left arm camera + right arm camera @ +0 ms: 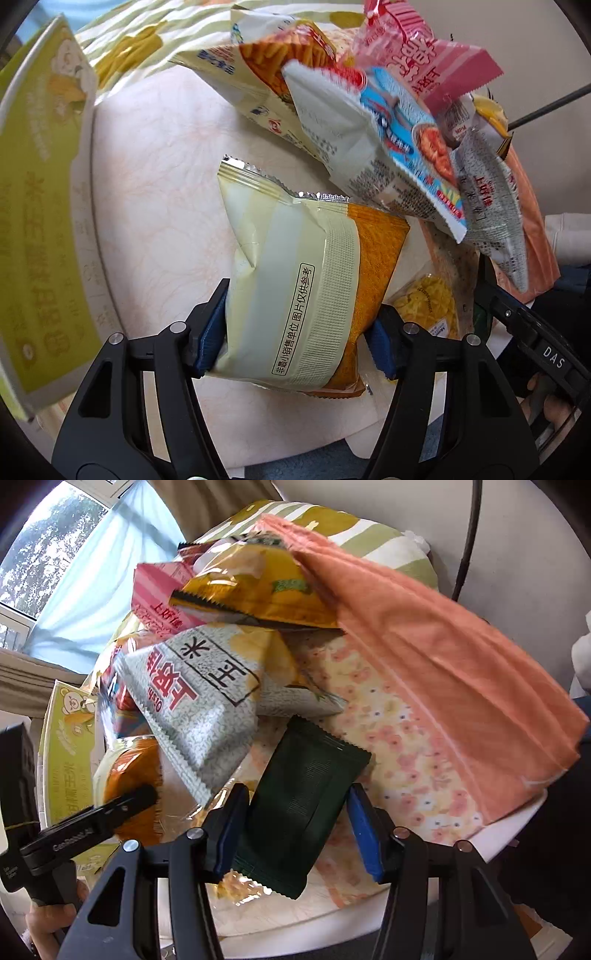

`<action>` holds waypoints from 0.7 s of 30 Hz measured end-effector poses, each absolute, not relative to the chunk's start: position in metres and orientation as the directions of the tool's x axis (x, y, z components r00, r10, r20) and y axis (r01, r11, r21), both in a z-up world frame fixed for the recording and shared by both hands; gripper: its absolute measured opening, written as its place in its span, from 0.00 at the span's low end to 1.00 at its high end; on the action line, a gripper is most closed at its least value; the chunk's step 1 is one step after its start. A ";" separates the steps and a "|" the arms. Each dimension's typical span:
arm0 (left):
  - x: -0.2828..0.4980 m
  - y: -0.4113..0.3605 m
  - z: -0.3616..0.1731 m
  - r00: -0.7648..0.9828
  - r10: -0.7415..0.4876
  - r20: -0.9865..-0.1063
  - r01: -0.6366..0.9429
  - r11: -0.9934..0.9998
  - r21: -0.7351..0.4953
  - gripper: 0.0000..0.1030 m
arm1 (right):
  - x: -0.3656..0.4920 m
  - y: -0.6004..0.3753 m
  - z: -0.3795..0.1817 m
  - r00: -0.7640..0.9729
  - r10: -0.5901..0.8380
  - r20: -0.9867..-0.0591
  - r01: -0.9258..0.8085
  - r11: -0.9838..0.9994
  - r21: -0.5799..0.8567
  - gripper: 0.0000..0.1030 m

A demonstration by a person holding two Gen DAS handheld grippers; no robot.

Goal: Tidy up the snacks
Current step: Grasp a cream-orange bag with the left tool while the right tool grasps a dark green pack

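Note:
My left gripper (295,339) is shut on a cream and orange snack bag (303,288), held above a white round table (147,206). A pile of snack bags stands behind it: a fries bag (258,70), a blue and white bag (373,140), a pink bag (424,55) and a grey bag (487,199). My right gripper (295,830) has a dark green packet (306,805) between its fingers; the left pad touches it, the right pad stands a little apart. The grey bag (199,701), a yellow bag (258,587) and the pink bag (159,590) lie beyond it.
A green cardboard box (40,221) stands at the left, also in the right wrist view (70,760). An orange cloth (443,657) over a floral cloth (399,753) covers the table's right side. A clear pack of yellow snacks (428,306) lies on the table. The right gripper (517,317) shows beside it.

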State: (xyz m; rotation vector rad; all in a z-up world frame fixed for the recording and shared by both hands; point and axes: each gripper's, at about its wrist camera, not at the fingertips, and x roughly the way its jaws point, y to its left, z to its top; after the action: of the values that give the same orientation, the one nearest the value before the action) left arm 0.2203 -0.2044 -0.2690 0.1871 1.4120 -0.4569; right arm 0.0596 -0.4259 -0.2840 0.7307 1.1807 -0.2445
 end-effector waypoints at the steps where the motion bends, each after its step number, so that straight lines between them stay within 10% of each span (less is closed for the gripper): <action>1: 0.220 -0.205 -0.266 0.095 -0.196 -0.976 0.408 0.902 -0.141 0.60 | 0.057 -0.430 -0.283 0.386 0.193 -0.902 0.536 0.749 0.390 0.49; 21: 0.181 -0.151 -0.157 0.334 -0.245 -0.910 0.166 0.966 -0.199 0.60 | 0.063 -0.448 -0.192 0.511 0.192 -0.838 0.331 0.855 0.398 0.49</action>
State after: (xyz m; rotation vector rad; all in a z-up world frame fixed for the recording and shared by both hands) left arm 0.1811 -0.1510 -0.1574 -0.0747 1.2011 -0.2686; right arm 0.0626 -0.4481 -0.1916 0.5641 1.0461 -0.0891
